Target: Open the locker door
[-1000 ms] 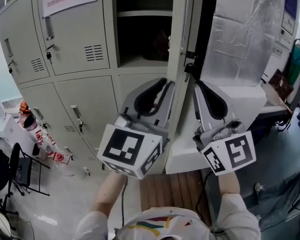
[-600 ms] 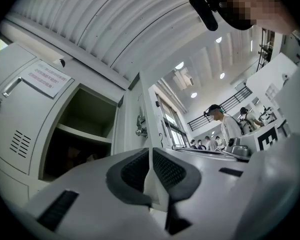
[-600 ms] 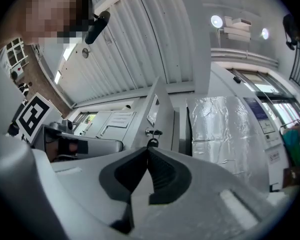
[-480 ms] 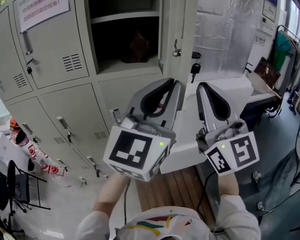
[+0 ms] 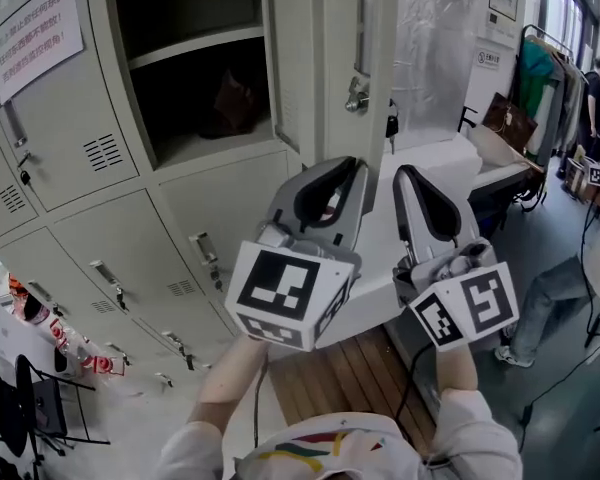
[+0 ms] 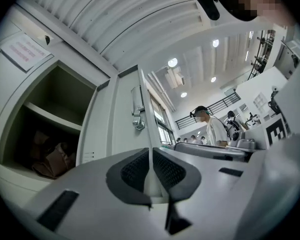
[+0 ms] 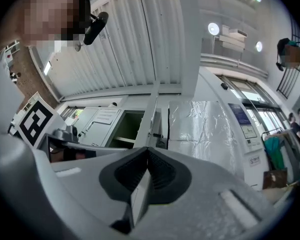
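The grey locker door (image 5: pixel 332 63) stands swung wide, its outer face with a pull handle (image 5: pixel 363 33) and latch (image 5: pixel 357 96) turned toward me. My left gripper (image 5: pixel 346 171) is shut on the door's lower free edge; in the left gripper view the thin door edge (image 6: pixel 144 115) runs straight down between the pads of the left gripper (image 6: pixel 151 173). The right gripper (image 5: pixel 408 176) hangs just right of the door, shut and empty, and the right gripper (image 7: pixel 146 170) looks up along the door (image 7: pixel 151 118). The open compartment (image 5: pixel 195 73) holds a dark bag (image 5: pixel 230 103).
Shut lockers (image 5: pixel 75 133) fill the left, one with a paper notice (image 5: pixel 35 26). A white table (image 5: pixel 445 158) and a foil-covered panel (image 5: pixel 430 28) stand right of the door. Further right are a clothes rack (image 5: pixel 540 63) and a person's legs (image 5: pixel 550 298). A folding chair (image 5: pixel 30 403) is at the bottom left.
The door has swung further out from edge-on, so its handle side now faces me. The left gripper has stayed with the door's edge; the right gripper kept its place beside it.
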Tool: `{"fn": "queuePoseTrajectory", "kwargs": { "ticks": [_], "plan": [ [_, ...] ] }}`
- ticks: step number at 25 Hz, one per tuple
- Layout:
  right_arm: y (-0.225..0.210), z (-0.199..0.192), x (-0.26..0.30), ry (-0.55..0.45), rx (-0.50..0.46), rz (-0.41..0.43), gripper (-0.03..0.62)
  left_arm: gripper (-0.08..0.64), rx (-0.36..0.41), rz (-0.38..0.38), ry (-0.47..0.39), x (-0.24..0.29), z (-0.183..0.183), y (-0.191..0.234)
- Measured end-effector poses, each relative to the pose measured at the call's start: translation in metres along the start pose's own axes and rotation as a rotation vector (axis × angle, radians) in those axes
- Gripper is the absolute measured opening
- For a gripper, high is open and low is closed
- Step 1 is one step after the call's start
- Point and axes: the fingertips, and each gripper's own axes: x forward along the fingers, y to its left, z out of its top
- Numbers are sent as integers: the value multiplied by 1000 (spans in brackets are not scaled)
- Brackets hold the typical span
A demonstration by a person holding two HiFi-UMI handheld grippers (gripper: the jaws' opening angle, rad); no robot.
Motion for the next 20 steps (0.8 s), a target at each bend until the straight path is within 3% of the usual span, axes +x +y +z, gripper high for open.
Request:
{"fn": "queuePoseTrajectory", "kwargs": {
  "ticks": [20],
  "plan": [
    [-62,-16,-32,60,-3,-139,3,32,-83,-94,25,62,-30,-24]
  ]
}}
